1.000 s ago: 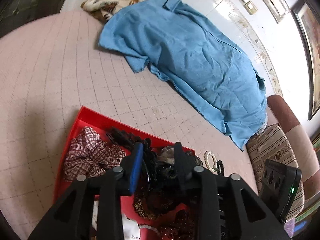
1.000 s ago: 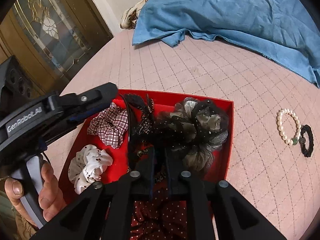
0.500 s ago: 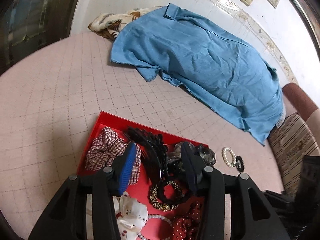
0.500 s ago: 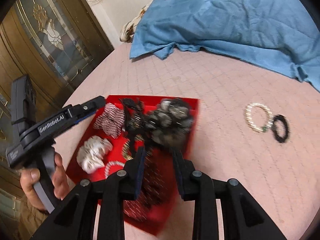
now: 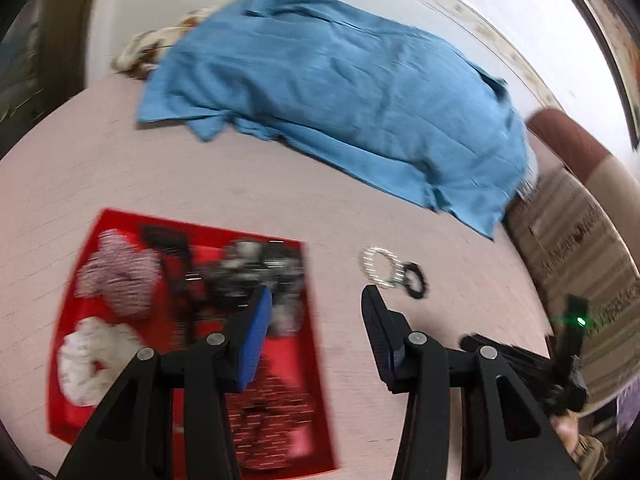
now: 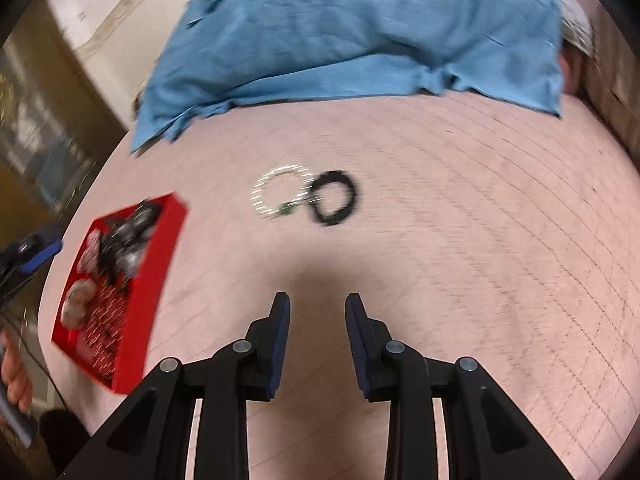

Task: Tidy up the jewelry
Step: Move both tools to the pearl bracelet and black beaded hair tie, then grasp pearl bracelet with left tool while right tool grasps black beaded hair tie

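A red tray [image 5: 96, 224] full of scrunchies and hair pieces lies on the pink quilted bed; it also shows at the left of the right wrist view [image 6: 164, 236]. A white pearl bracelet [image 5: 380, 267] and a black bracelet [image 5: 414, 280] lie touching on the bed to the tray's right, also in the right wrist view as the pearl bracelet [image 6: 280, 194] and the black bracelet [image 6: 334, 198]. My left gripper [image 5: 316, 300] is open and empty above the tray's right edge. My right gripper [image 6: 317, 306] is open and empty, short of the bracelets. Both views are motion-blurred.
A blue shirt [image 5: 340, 92] is spread across the far side of the bed, over a patterned cloth [image 5: 144, 46]. A striped cushion [image 5: 580, 232] lies at the right. A wooden glass door [image 6: 36, 128] stands to the left.
Both grippers have pulled back from the tray and swung right toward the bracelets. The right gripper, shut over the tray a second ago, has opened. The left jaws have spread wider.
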`<state>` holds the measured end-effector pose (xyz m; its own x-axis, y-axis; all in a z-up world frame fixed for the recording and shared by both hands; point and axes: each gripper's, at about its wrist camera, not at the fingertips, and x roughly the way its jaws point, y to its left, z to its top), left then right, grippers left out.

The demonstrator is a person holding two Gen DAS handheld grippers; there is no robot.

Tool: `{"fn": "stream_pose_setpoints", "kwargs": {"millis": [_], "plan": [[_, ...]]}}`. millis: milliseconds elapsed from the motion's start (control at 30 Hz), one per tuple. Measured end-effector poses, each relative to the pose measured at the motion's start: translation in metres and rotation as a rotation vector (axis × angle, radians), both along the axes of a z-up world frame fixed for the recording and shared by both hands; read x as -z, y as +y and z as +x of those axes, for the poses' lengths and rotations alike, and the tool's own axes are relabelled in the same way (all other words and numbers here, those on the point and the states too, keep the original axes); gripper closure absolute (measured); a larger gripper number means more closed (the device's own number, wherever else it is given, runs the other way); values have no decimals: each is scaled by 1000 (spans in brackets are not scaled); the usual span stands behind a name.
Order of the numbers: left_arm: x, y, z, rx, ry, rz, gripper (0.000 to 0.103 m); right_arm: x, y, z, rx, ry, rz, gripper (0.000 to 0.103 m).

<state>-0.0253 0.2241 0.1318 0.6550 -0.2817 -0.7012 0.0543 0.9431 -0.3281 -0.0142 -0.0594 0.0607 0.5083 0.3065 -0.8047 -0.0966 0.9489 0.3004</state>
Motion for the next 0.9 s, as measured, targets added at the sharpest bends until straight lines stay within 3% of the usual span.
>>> {"fn": "stream_pose_setpoints", "kwargs": {"millis": [233,400,600,700,900], "plan": [[23,-80,52,68,110,49,58,11,-21,46,32,-18,37,72],[60,-103,98,39,193,31,58,25,-20,78,25,-6,46,72],[102,-128,140,52,257,138,61,44,-13,101,-11,8,28,72],[115,-132,153,58,272,170,67,45,-11,106,-31,-20,13,72],[120,-146,159,93,211,288,67,47,3,112,-78,-61,-73,72]]}}
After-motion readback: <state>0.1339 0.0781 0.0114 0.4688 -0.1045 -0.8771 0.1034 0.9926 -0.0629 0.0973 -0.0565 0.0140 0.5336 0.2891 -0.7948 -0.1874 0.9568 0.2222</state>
